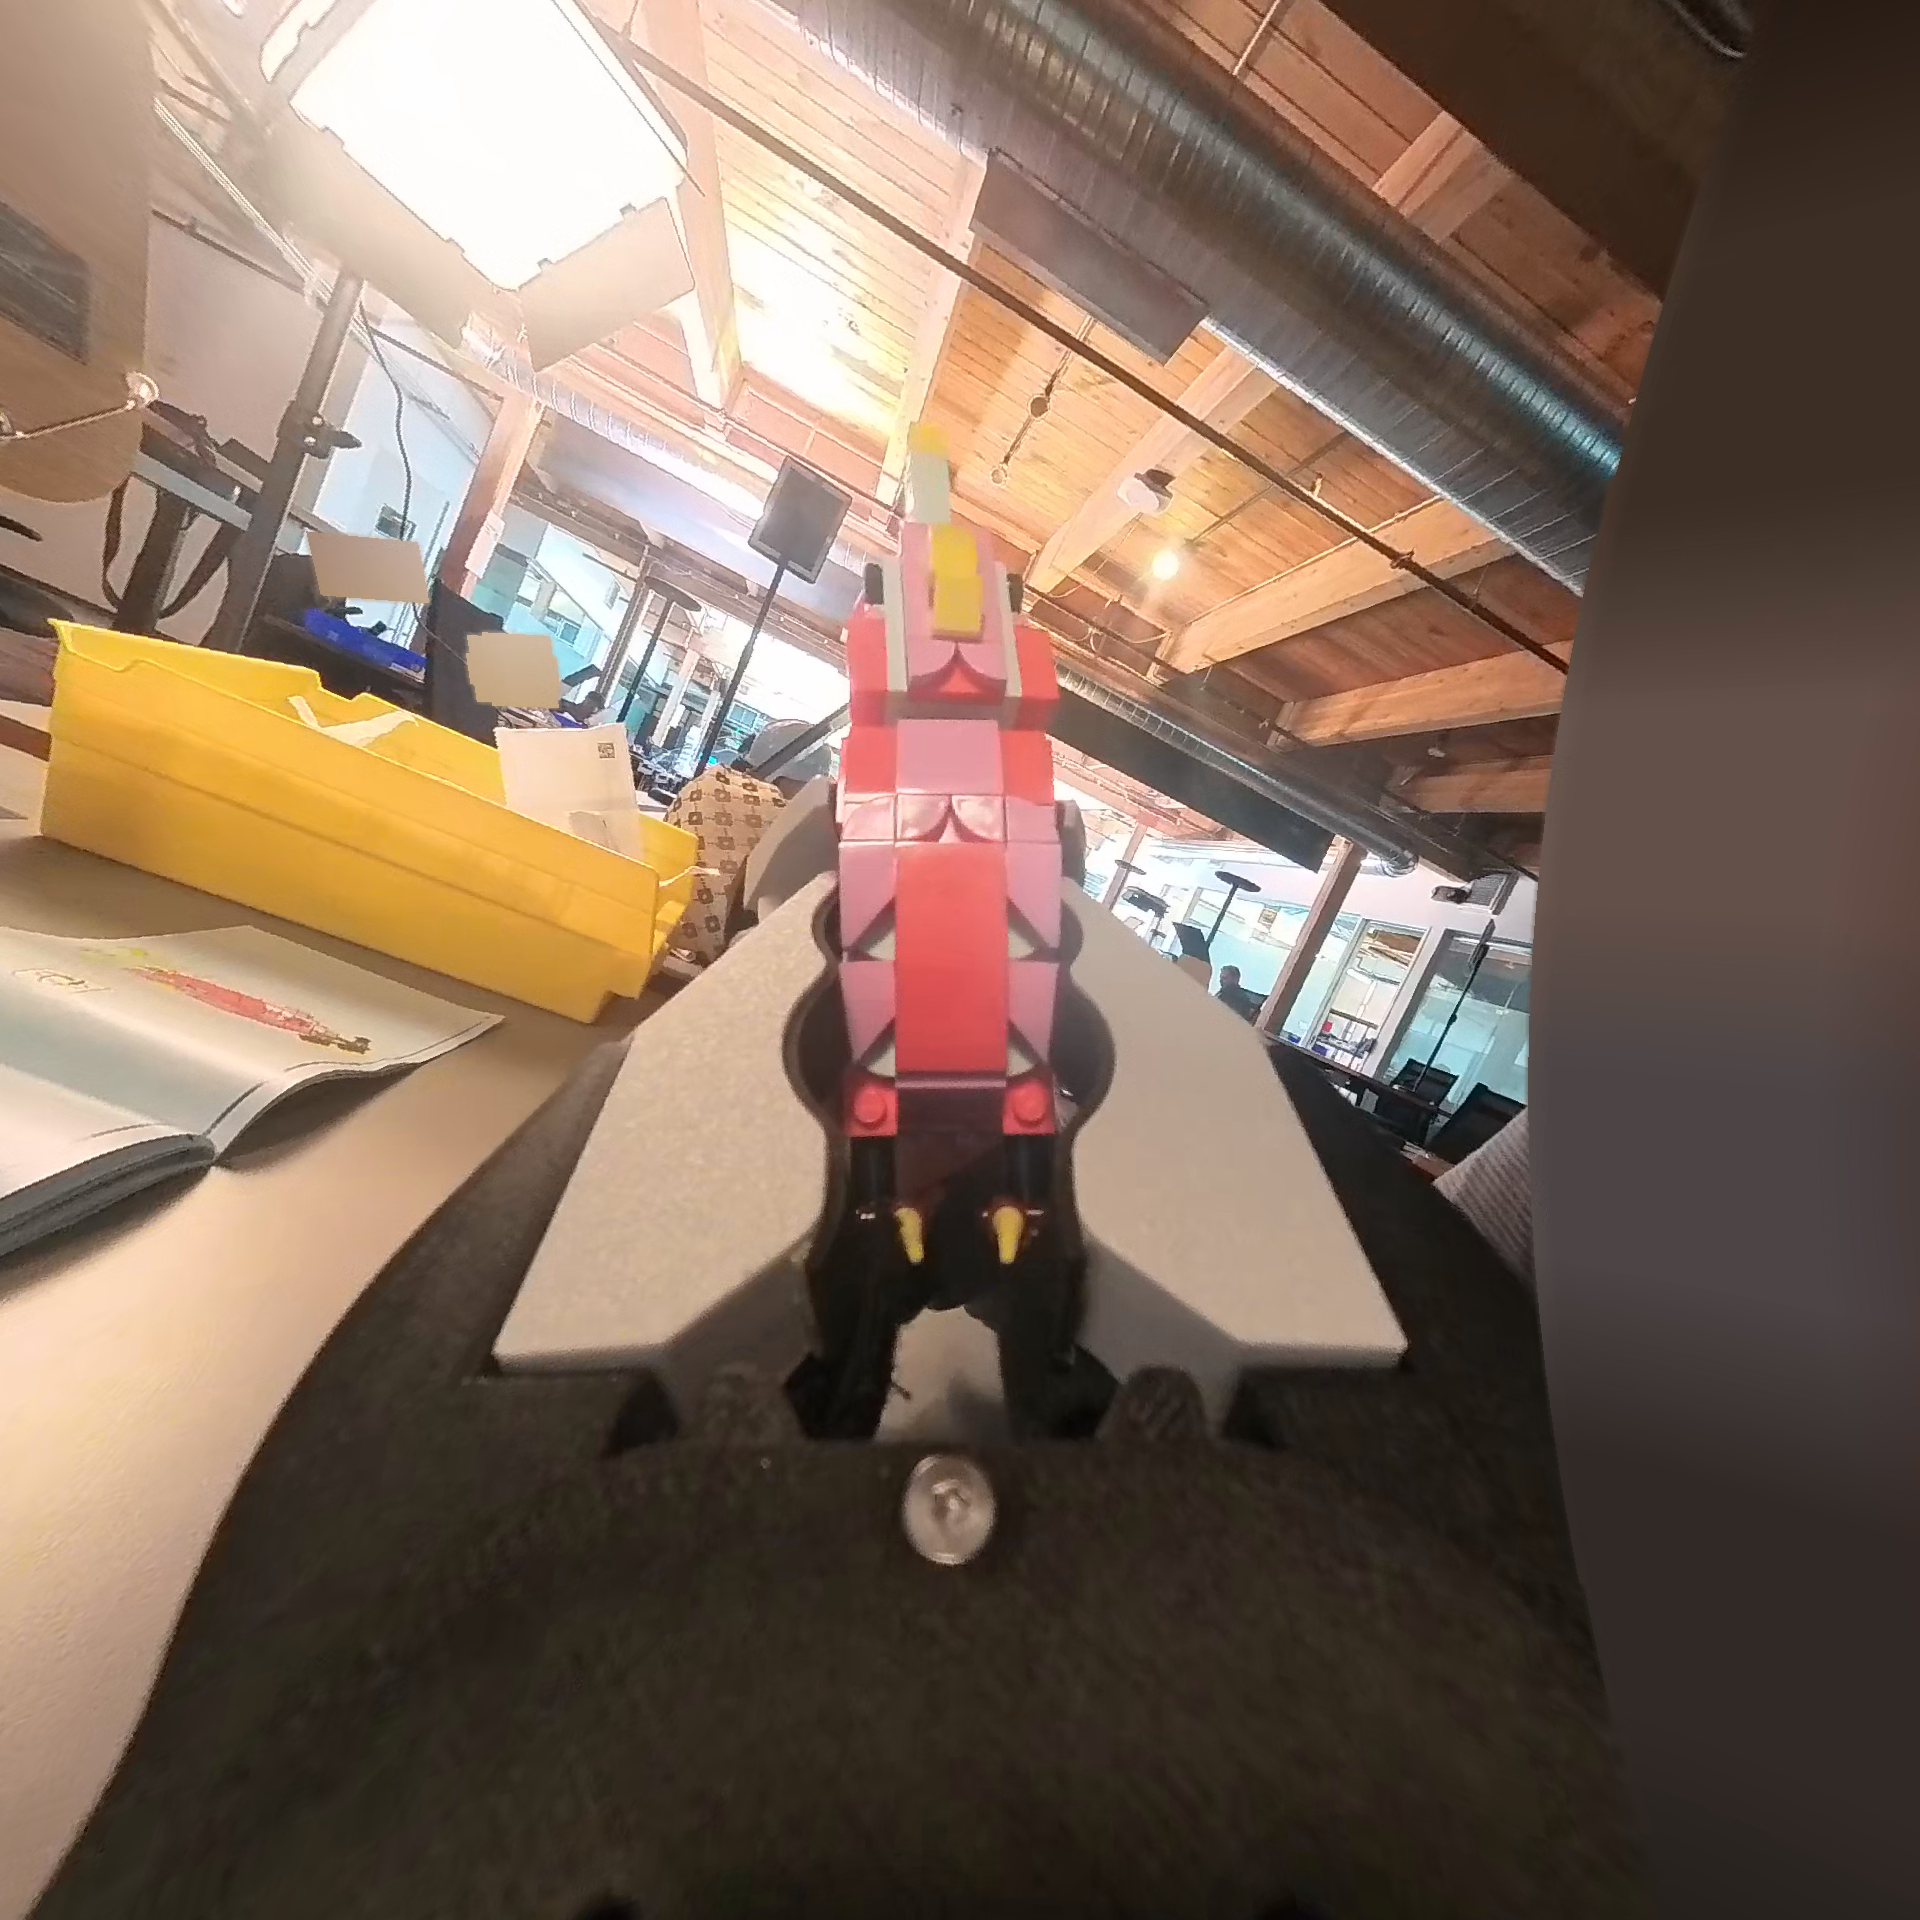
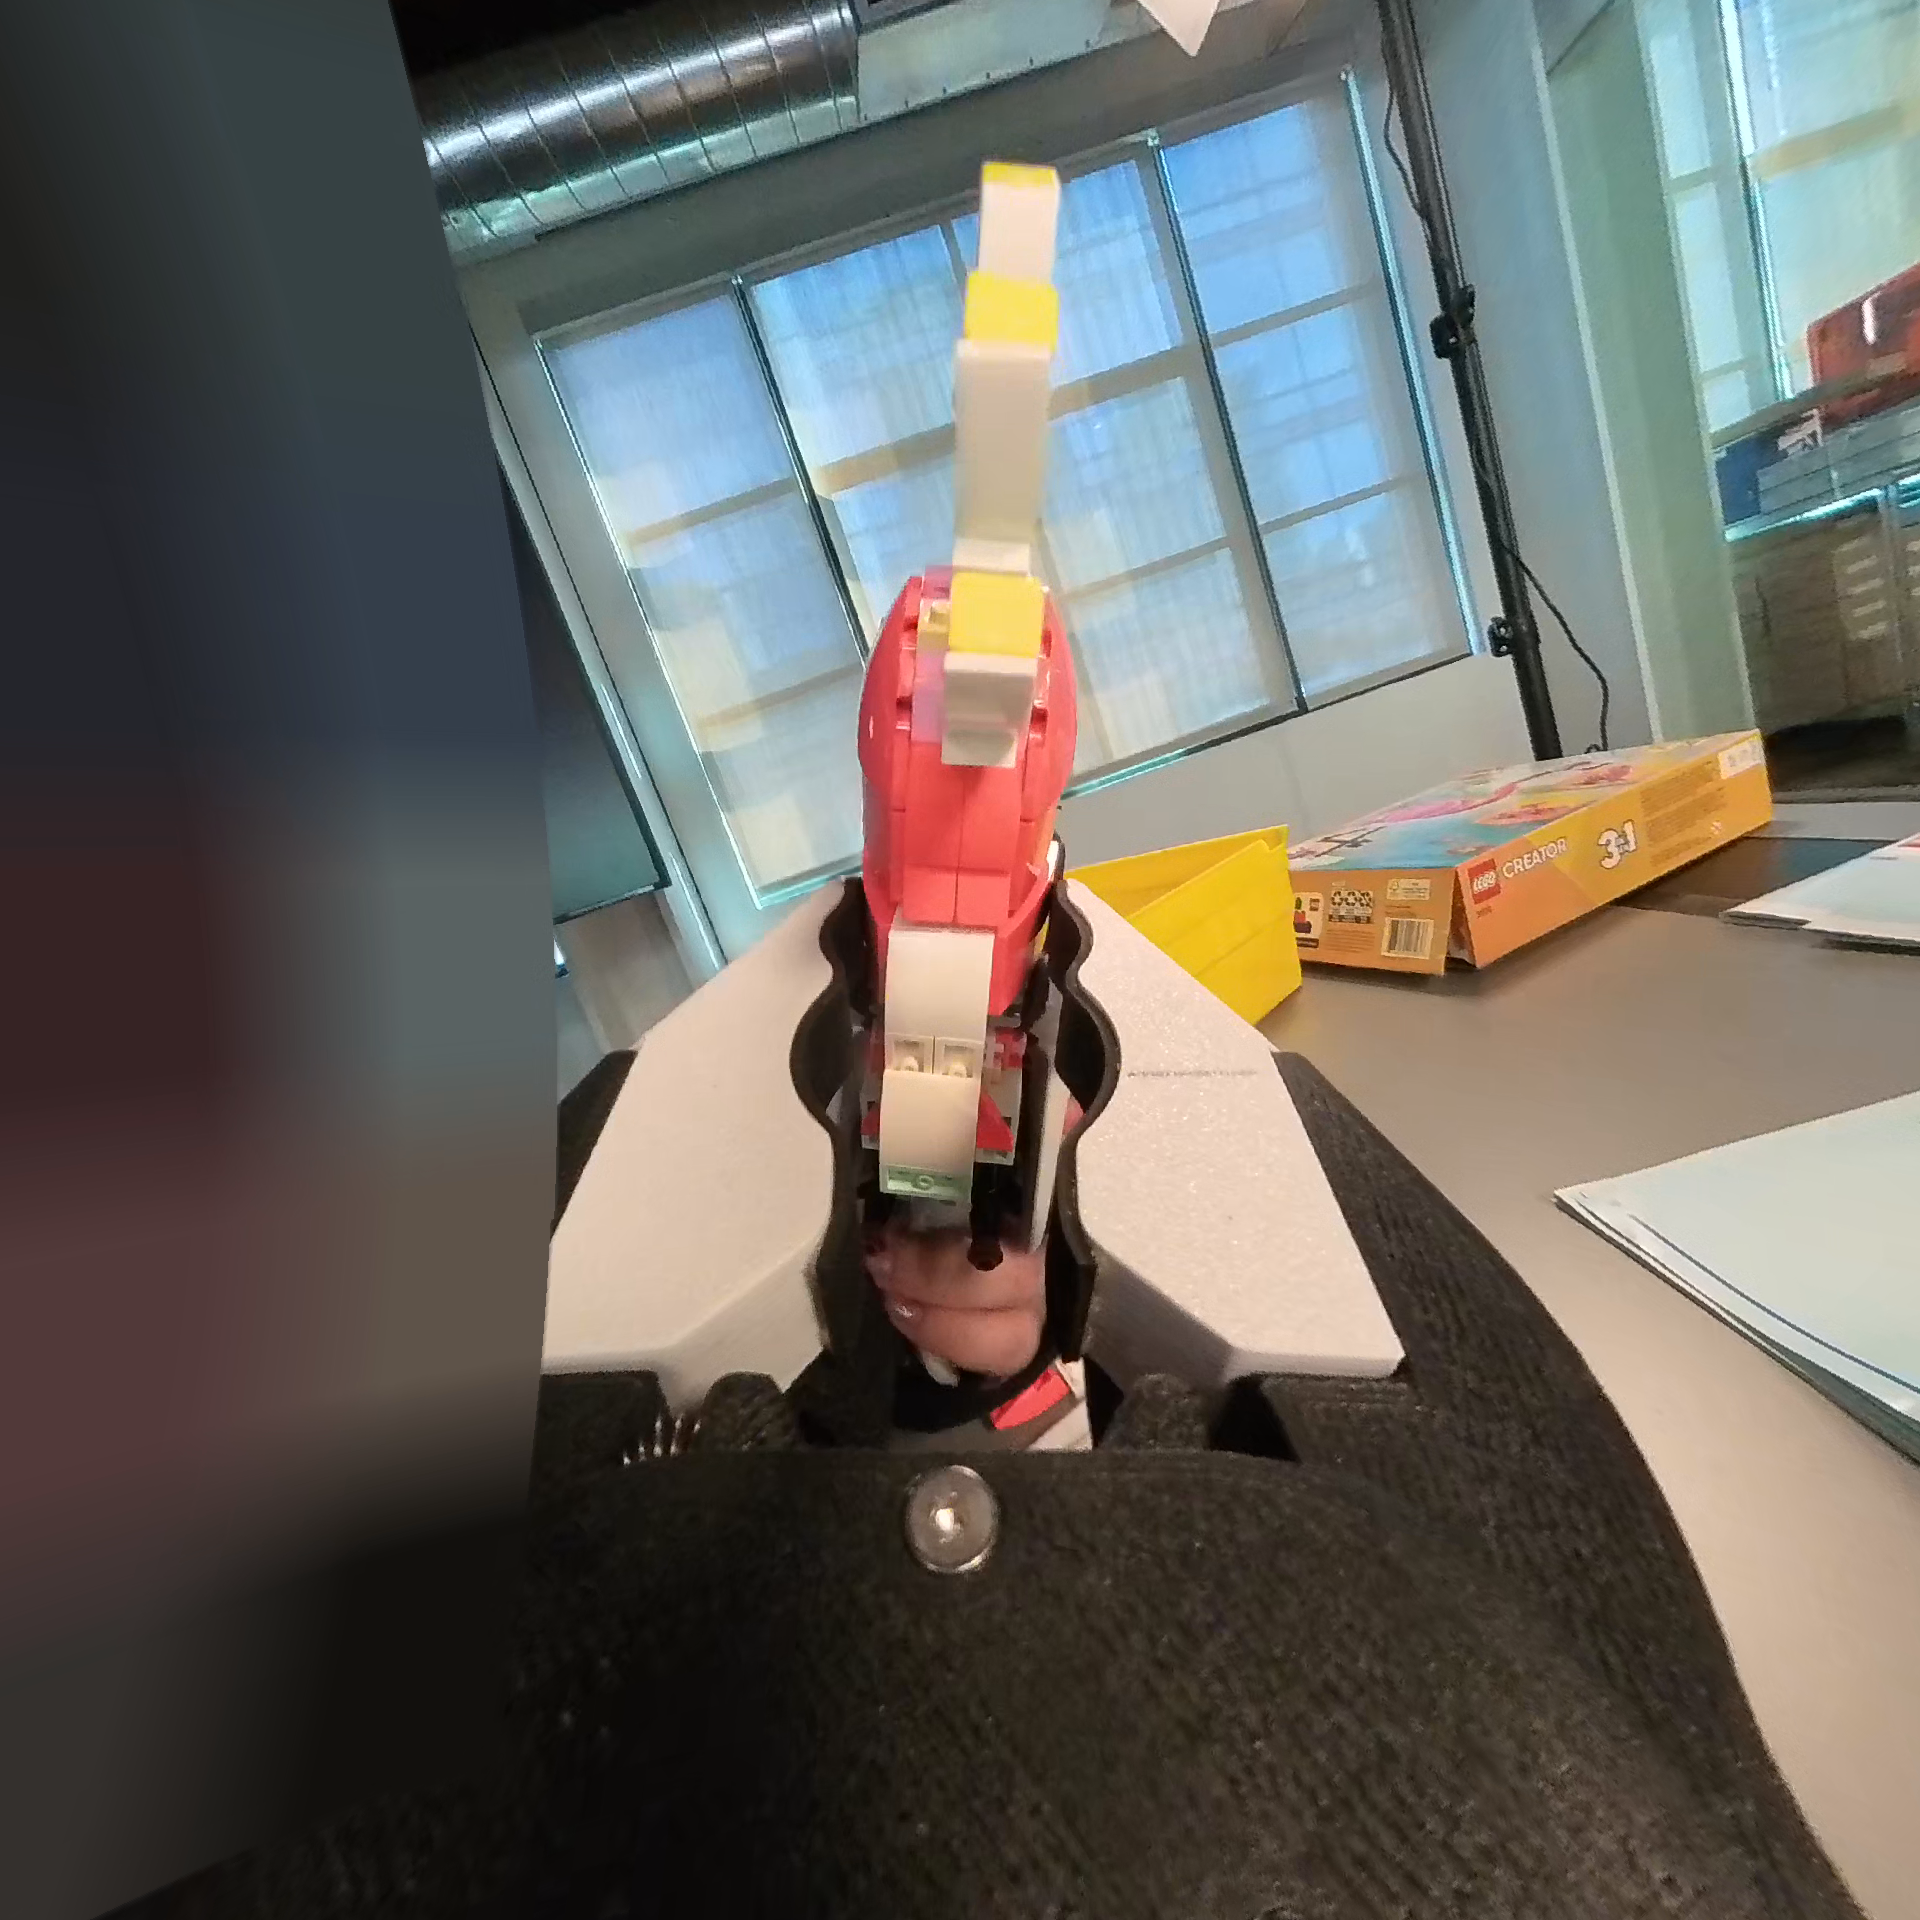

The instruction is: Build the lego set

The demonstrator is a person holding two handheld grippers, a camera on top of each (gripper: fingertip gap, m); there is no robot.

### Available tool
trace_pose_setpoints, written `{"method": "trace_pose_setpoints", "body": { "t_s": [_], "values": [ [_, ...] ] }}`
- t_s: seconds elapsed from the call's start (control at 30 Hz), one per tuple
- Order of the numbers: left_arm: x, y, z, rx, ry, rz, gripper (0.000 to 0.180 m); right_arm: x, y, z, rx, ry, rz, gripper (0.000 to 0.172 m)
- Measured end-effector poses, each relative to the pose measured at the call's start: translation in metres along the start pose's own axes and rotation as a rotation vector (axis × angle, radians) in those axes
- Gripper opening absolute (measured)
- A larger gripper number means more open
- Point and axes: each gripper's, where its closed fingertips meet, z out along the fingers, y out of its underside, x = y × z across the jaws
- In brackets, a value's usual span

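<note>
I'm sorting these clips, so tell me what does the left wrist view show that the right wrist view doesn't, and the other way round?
Only the left view: an open booklet, a wooden ceiling, a bright light panel, and the model's red and pink side.

Only the right view: a toy box, big windows, loose sheets, and the model's white and yellow pieces.

Both: a gripper clamped on a brick model, a yellow bin and a grey table.

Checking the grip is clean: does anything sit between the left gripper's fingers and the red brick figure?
Nothing visible. The left gripper closes directly on the red brick figure; the yellow bin and open booklet lie on the table, off to the left.
</note>
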Motion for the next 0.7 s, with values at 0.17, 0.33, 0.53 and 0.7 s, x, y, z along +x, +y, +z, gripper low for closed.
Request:
{"method": "trace_pose_setpoints", "body": {
  "t_s": [0.17, 0.33, 0.53, 0.7],
  "values": [
    [0.000, -0.006, -0.002, 0.038, 0.014, -0.042, 0.032, 0.002, -0.007, -0.001, 0.050, 0.018, -0.003, 0.052],
    [-0.002, -0.009, -0.005, 0.064, 0.031, -0.088, 0.033, 0.015, -0.034, -0.015, 0.182, 0.123, -0.061, 0.086],
    [-0.001, -0.009, -0.004, 0.065, 0.041, -0.105, 0.033, 0.010, -0.056, -0.028, 0.253, 0.280, -0.401, 0.093],
    [-0.001, -0.009, -0.005, 0.070, 0.049, -0.122, 0.033, -0.001, -0.083, -0.052, 0.435, 0.413, -0.587, 0.075]
  ]
}}
